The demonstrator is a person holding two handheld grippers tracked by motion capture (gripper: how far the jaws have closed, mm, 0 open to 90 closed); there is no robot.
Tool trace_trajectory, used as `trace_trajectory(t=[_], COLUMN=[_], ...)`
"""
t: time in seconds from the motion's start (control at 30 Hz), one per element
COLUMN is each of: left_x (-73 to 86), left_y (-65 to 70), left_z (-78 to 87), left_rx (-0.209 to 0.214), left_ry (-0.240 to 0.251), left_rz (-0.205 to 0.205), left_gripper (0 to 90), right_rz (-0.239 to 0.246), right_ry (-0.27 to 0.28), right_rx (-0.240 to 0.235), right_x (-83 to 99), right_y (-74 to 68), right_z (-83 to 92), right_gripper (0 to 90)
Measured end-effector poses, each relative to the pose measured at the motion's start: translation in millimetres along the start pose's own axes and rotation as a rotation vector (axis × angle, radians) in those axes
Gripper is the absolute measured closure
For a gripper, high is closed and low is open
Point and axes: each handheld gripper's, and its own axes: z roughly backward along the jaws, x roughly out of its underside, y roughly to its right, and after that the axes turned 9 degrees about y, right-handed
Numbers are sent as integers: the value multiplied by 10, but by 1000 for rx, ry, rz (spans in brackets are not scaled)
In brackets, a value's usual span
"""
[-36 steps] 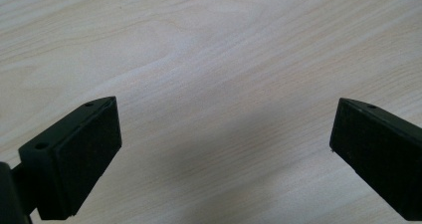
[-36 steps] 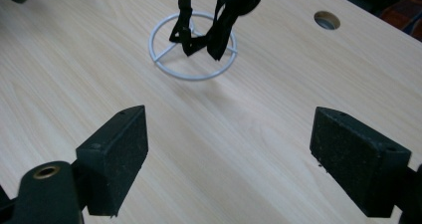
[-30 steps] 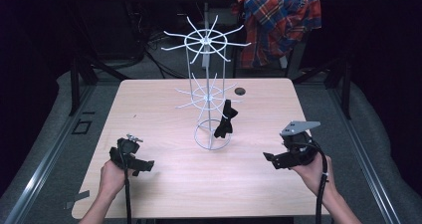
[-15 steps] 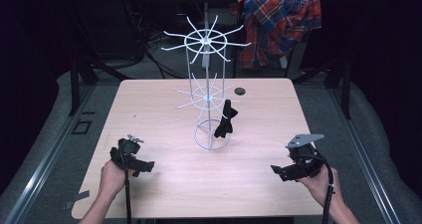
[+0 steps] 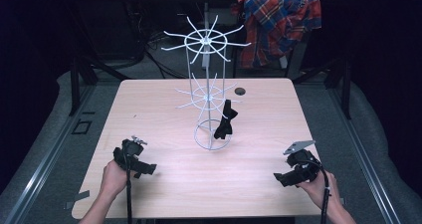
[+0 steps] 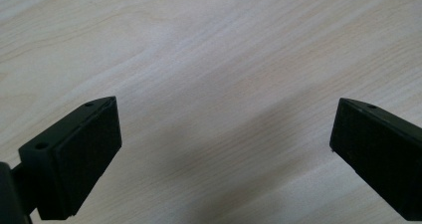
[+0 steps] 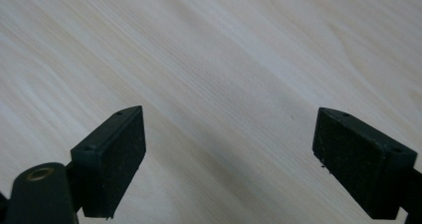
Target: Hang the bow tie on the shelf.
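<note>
A white wire rack (image 5: 207,92) with two tiers of radial arms stands mid-table. A black bow tie (image 5: 225,120) hangs from a lower arm on its right side. My left gripper (image 5: 148,169) rests low at the front left of the table, held by a hand. Its jaws stand wide apart over bare wood (image 6: 224,119). My right gripper (image 5: 279,178) sits at the front right, also hand-held, with a grey plate on top. Its jaws are spread wide over bare wood (image 7: 229,119). Nothing lies between either pair of pads.
The light wooden table (image 5: 149,109) has a small dark round object (image 5: 241,91) near its back edge. A plaid shirt (image 5: 278,20) hangs behind the table. Metal rails run along the floor on both sides.
My right gripper has moved back toward the front right corner and lower to the table. The left gripper has stayed in place.
</note>
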Motion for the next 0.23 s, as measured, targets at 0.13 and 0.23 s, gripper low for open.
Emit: trace_trajectory(t=[0.13, 0.23], left_x=[-5, -3], left_y=[16, 18], left_z=[-15, -19], left_rx=[6, 11], left_ry=[-8, -10], left_rz=[-25, -32], left_gripper=[1, 1], right_rz=[-6, -6], right_ry=[-46, -58], right_rx=[-2, 0], right_x=[49, 57], right_y=[54, 84], right_z=[-121, -142], right_gripper=[131, 132])
